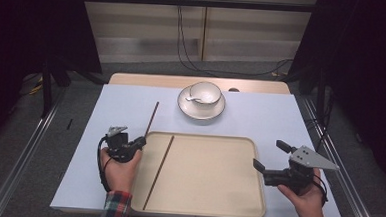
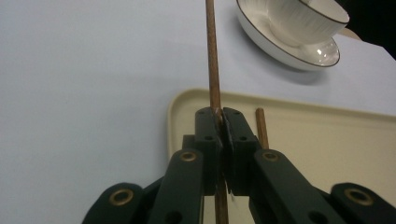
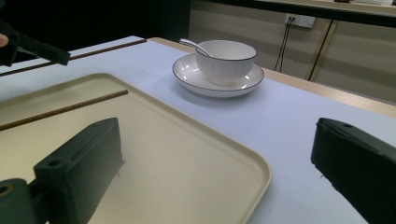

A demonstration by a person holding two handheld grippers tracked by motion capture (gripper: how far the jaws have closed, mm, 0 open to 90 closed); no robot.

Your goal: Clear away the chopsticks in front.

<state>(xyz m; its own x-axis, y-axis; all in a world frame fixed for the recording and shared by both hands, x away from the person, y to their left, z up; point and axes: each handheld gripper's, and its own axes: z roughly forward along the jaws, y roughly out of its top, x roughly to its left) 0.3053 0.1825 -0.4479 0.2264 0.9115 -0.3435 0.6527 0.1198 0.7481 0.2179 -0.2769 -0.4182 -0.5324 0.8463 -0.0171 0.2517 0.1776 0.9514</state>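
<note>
My left gripper (image 1: pixel 142 141) (image 2: pixel 220 115) is shut on the near end of a thin brown chopstick (image 1: pixel 152 118) (image 2: pixel 212 56), at the far left corner of the beige tray (image 1: pixel 211 199). The stick runs away over the table toward the plate. A second chopstick (image 1: pixel 158 171) (image 2: pixel 261 125) (image 3: pixel 65 108) lies inside the tray along its left side. My right gripper (image 1: pixel 267 154) (image 3: pixel 217 158) is open and holds nothing, level with the tray's right rim. In the right gripper view, the left gripper (image 3: pixel 67 58) and the held chopstick (image 3: pixel 107 47) show at the far left.
A white bowl (image 1: pixel 204 92) (image 3: pixel 225 60) with a spoon (image 1: pixel 191 97) (image 3: pixel 189 44) stands on a white plate (image 1: pixel 201 112) (image 3: pixel 187 73) behind the tray. The table is covered in pale blue-white (image 1: pixel 260 117). Dark stands and cables flank the table.
</note>
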